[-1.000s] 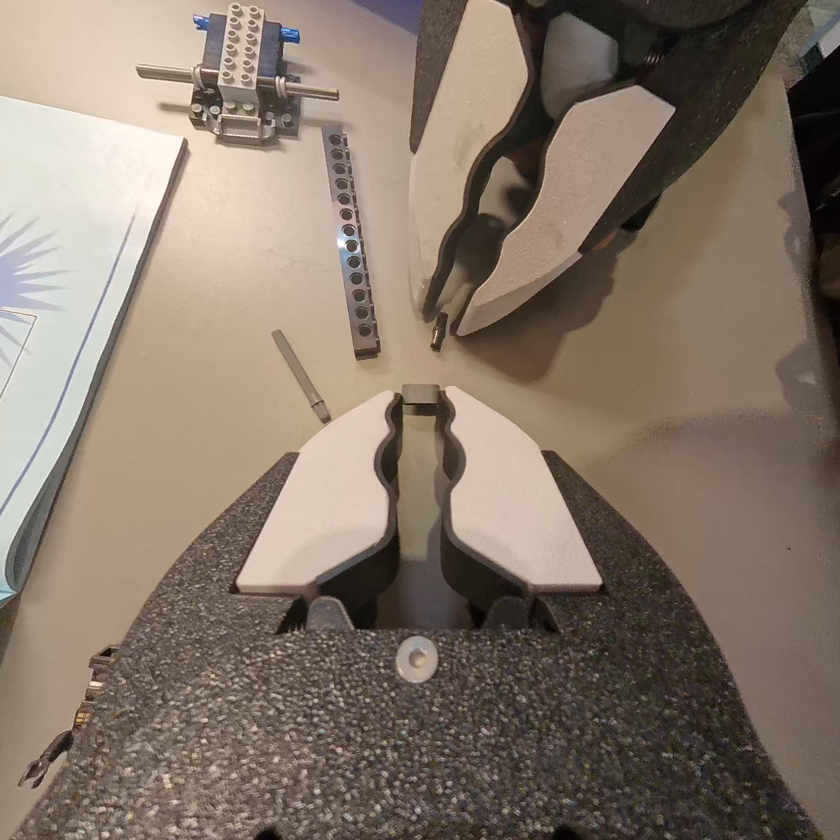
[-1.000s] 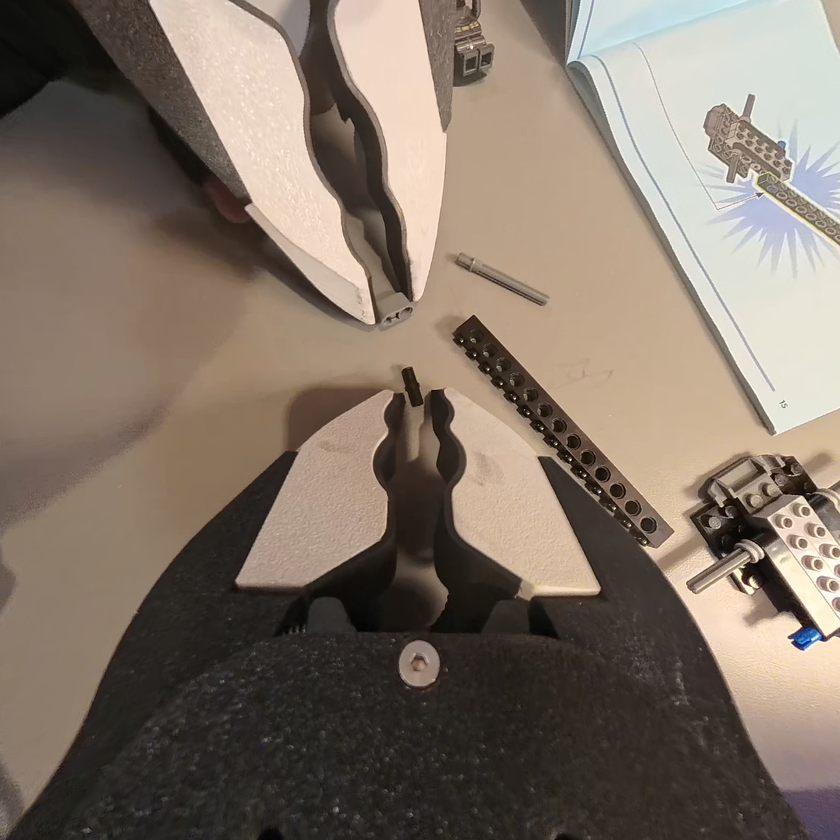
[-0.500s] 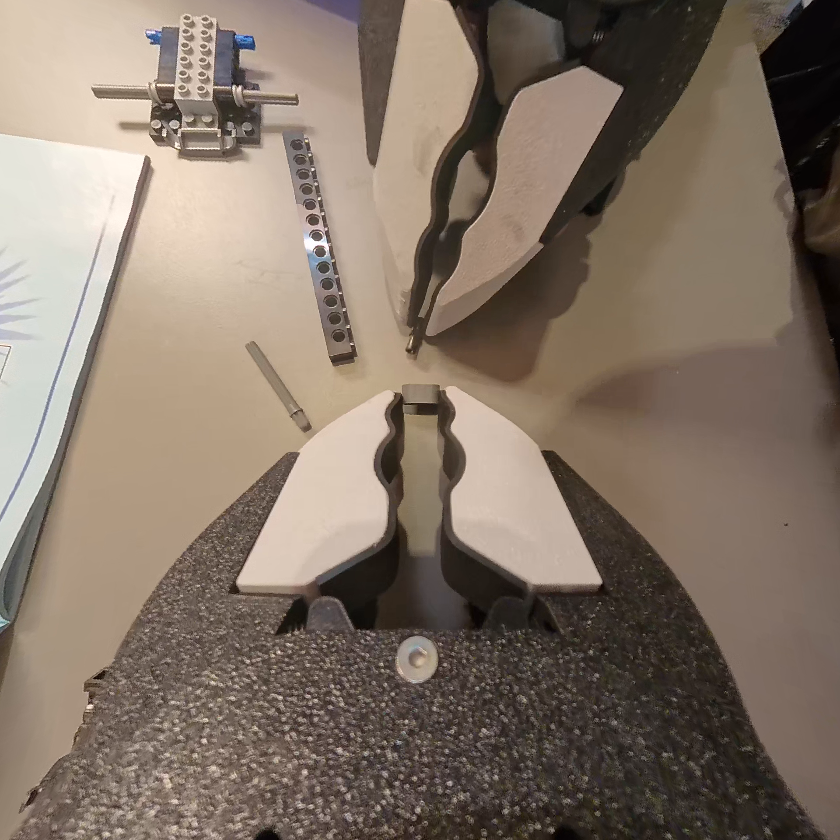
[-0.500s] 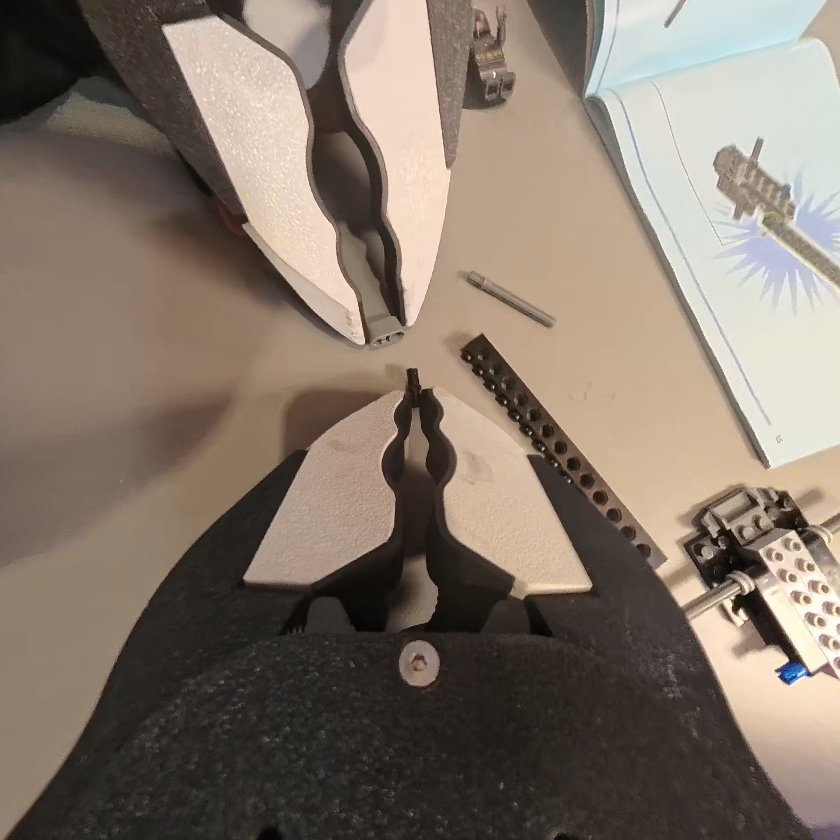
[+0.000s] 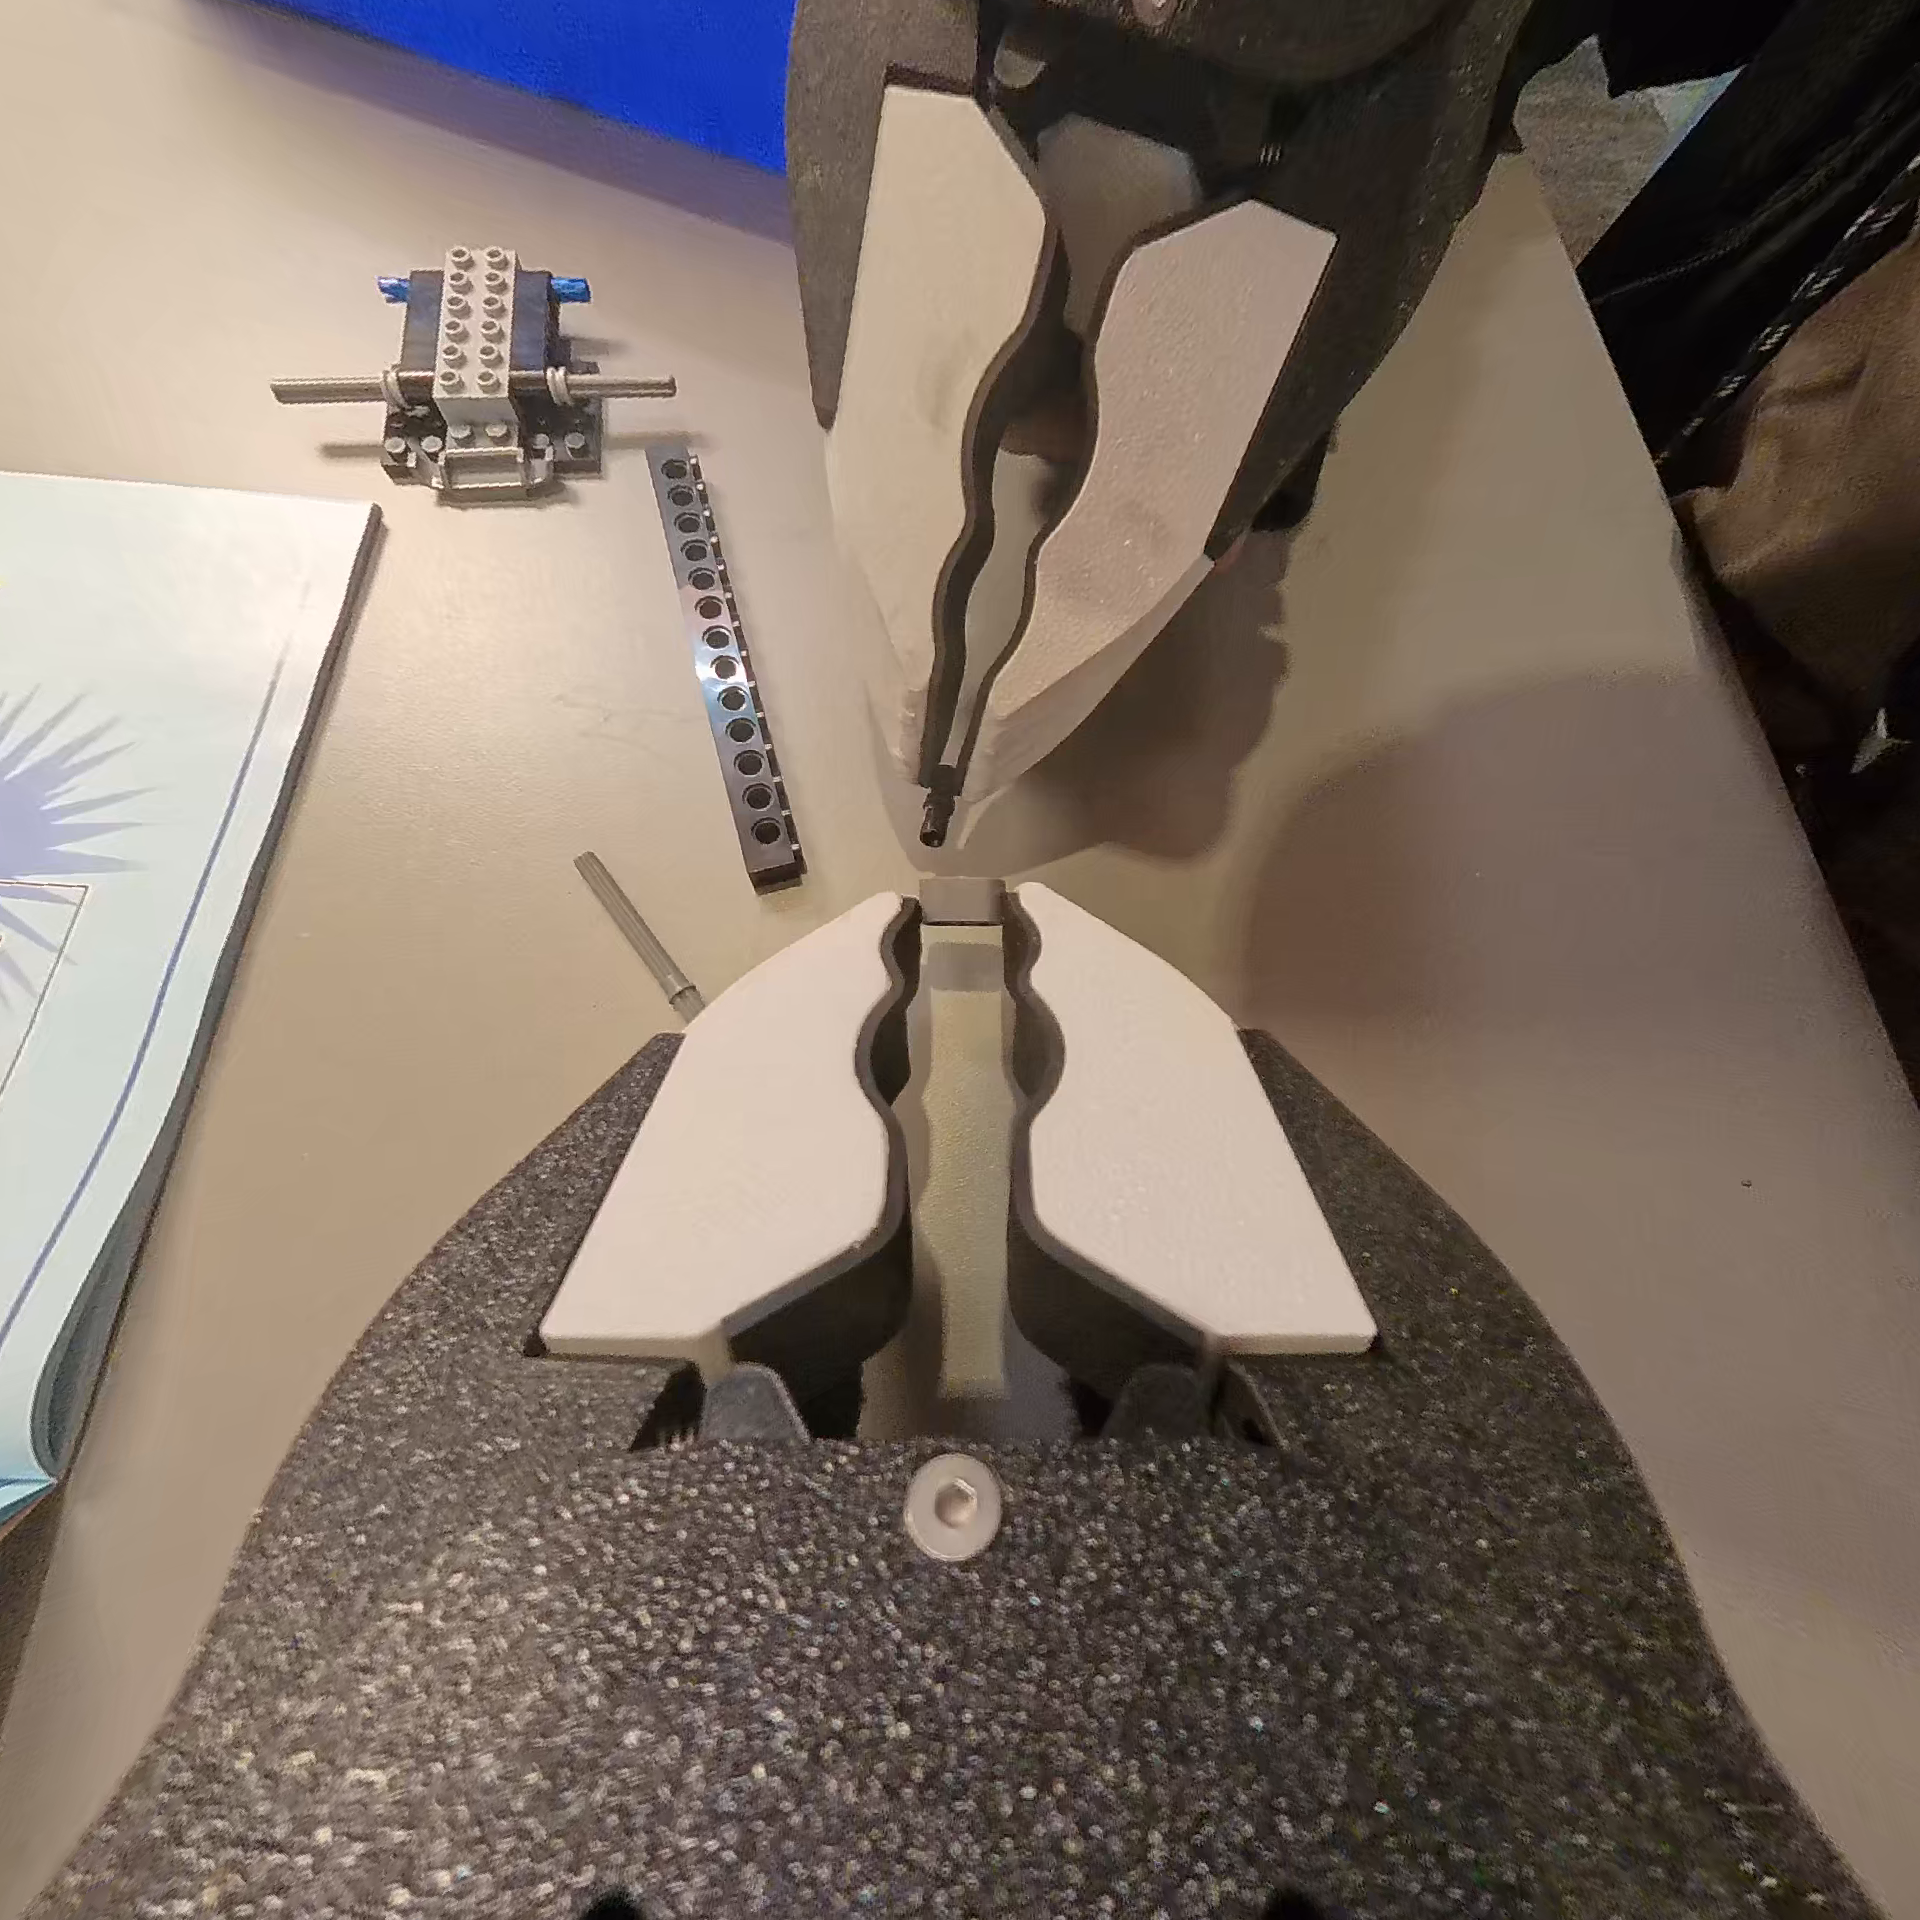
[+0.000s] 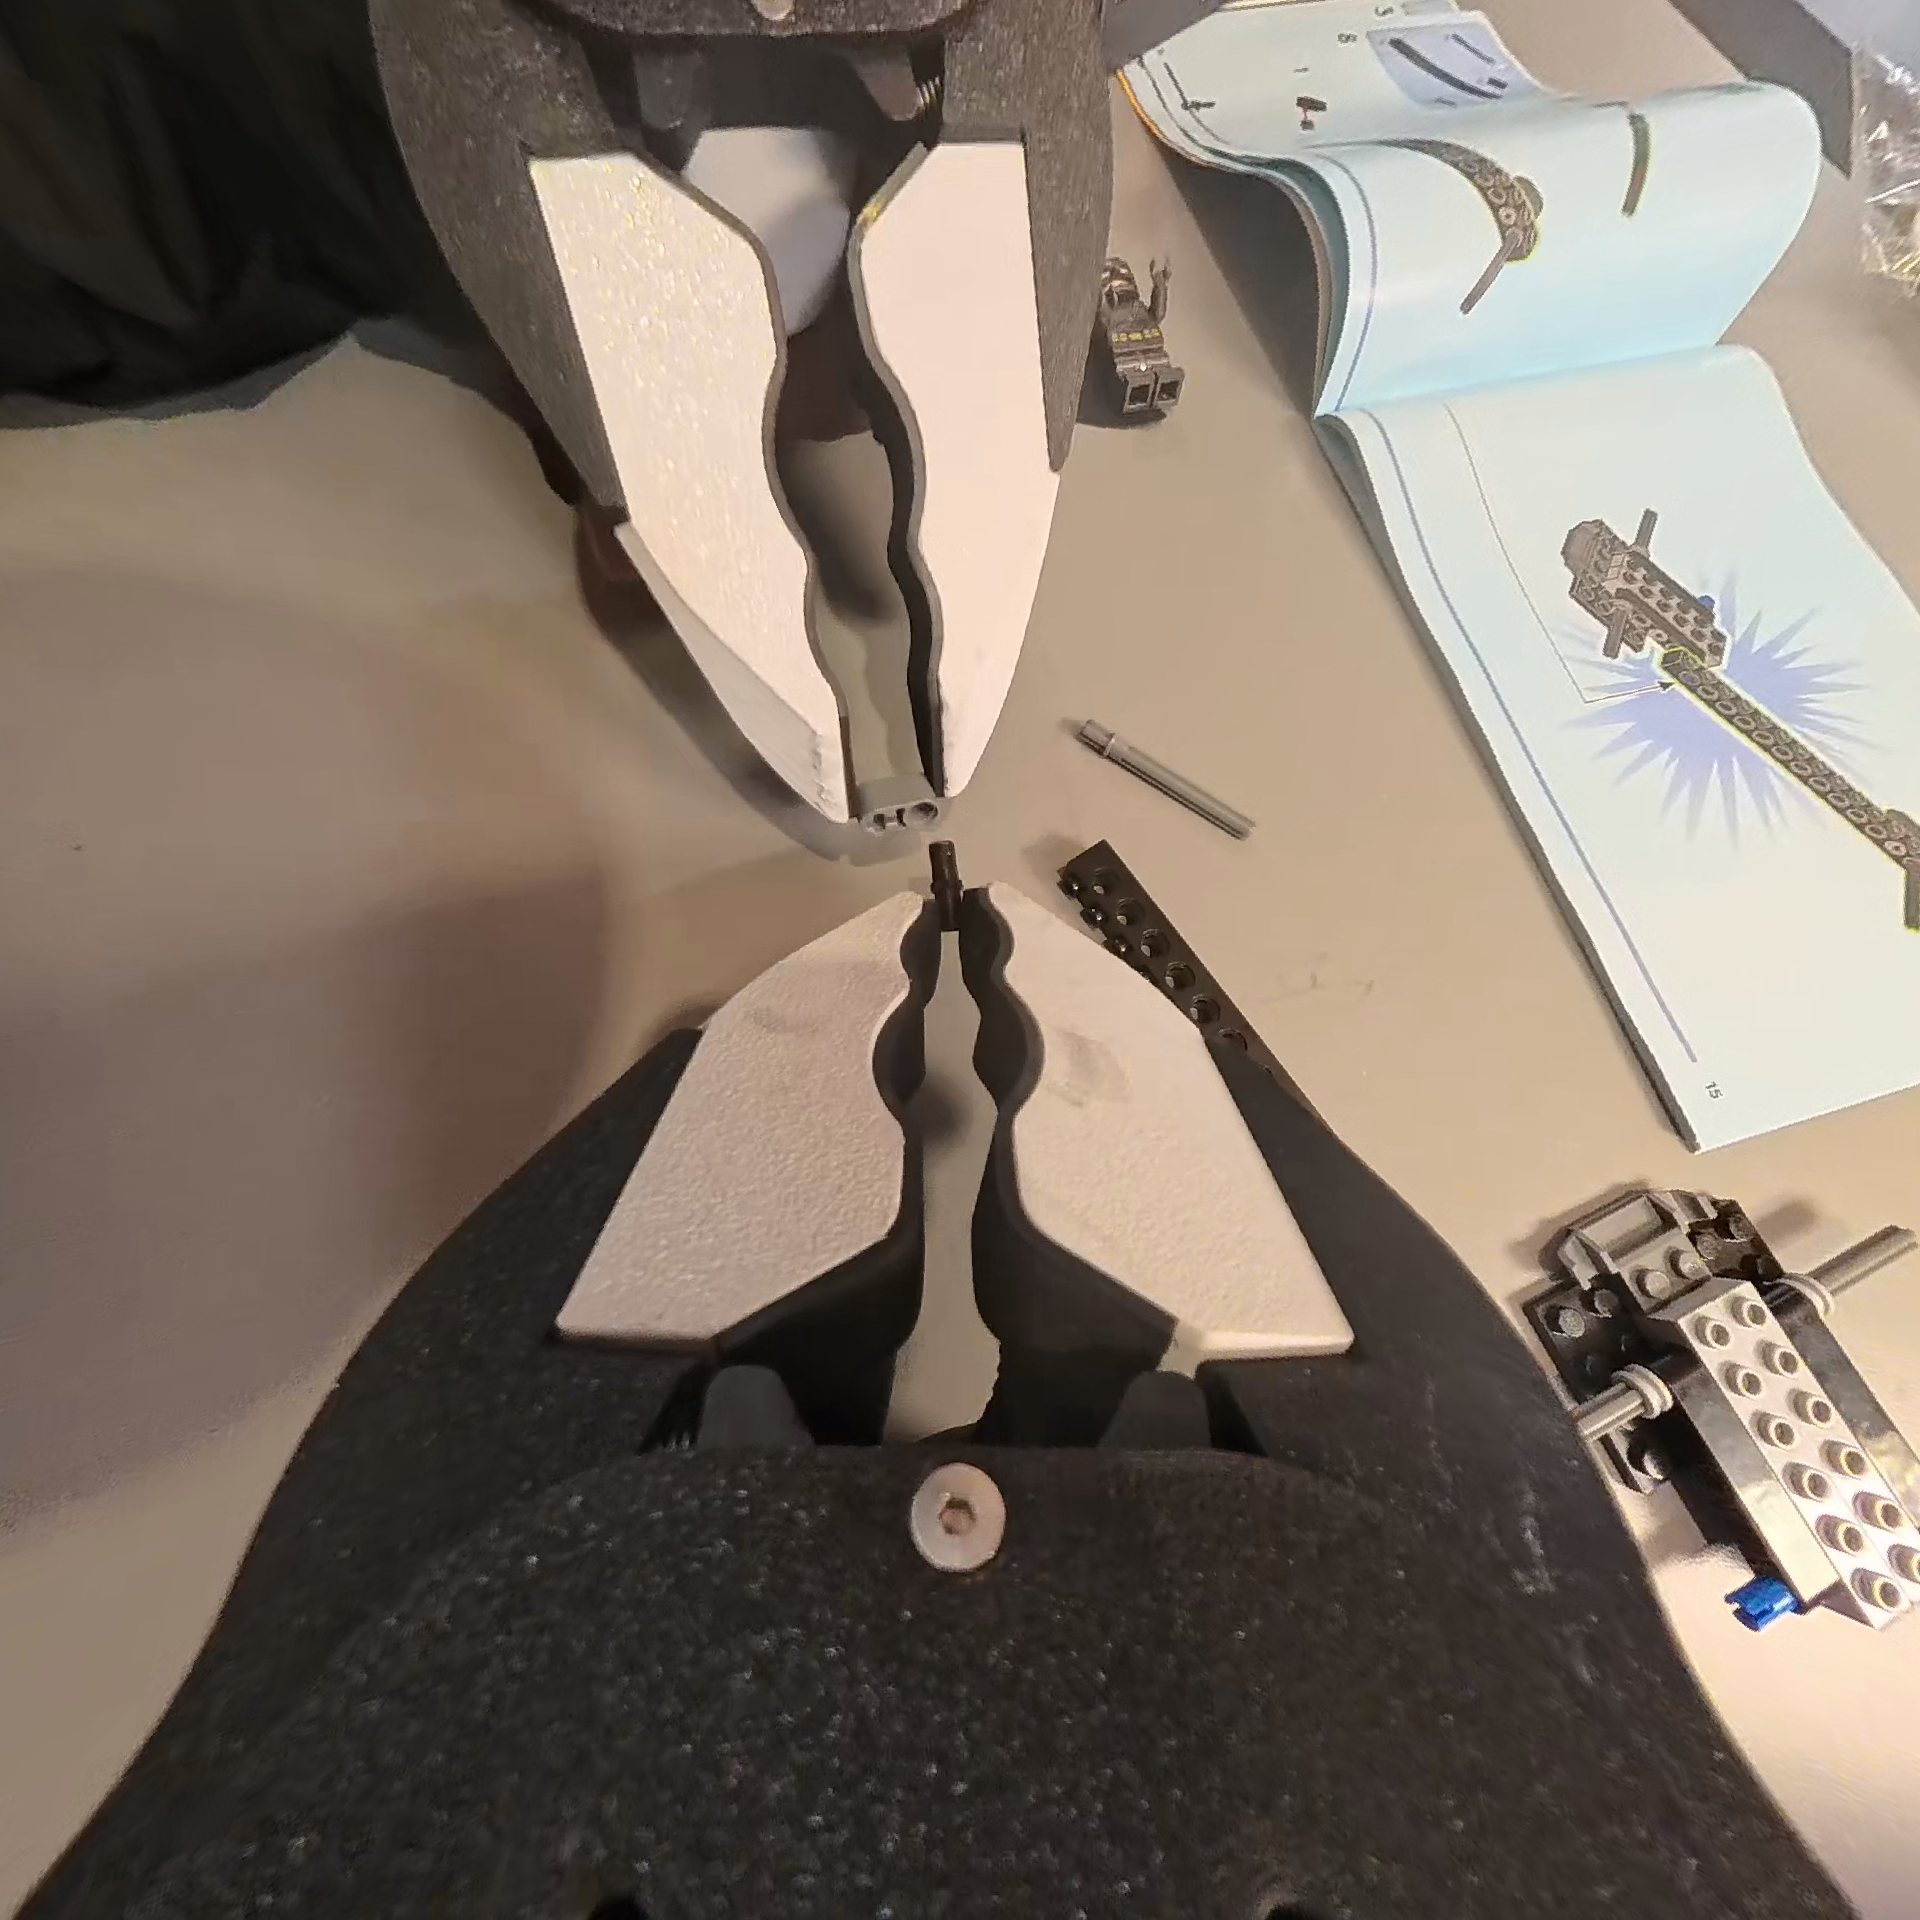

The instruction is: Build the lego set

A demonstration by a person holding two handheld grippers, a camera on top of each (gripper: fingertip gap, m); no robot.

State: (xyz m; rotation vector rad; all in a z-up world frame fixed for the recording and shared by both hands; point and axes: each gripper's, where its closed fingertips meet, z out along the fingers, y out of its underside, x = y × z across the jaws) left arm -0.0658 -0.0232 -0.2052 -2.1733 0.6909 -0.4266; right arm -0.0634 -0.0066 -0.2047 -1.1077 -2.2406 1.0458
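Left gripper point(image 5: 961, 902) clamps grey beam point(image 6: 899, 816); right gripper point(image 6: 948, 902) pinches black pin point(image 6: 944, 871), tip just short of beam's end hole, not inserted

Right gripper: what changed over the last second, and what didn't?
The right gripper closed on the small black pin, which a second ago sat loose between open fingers, and brought it up to the grey connector piece; a gap remains. The left gripper kept its hold on that piece. Black holed beam and grey axle stayed put.
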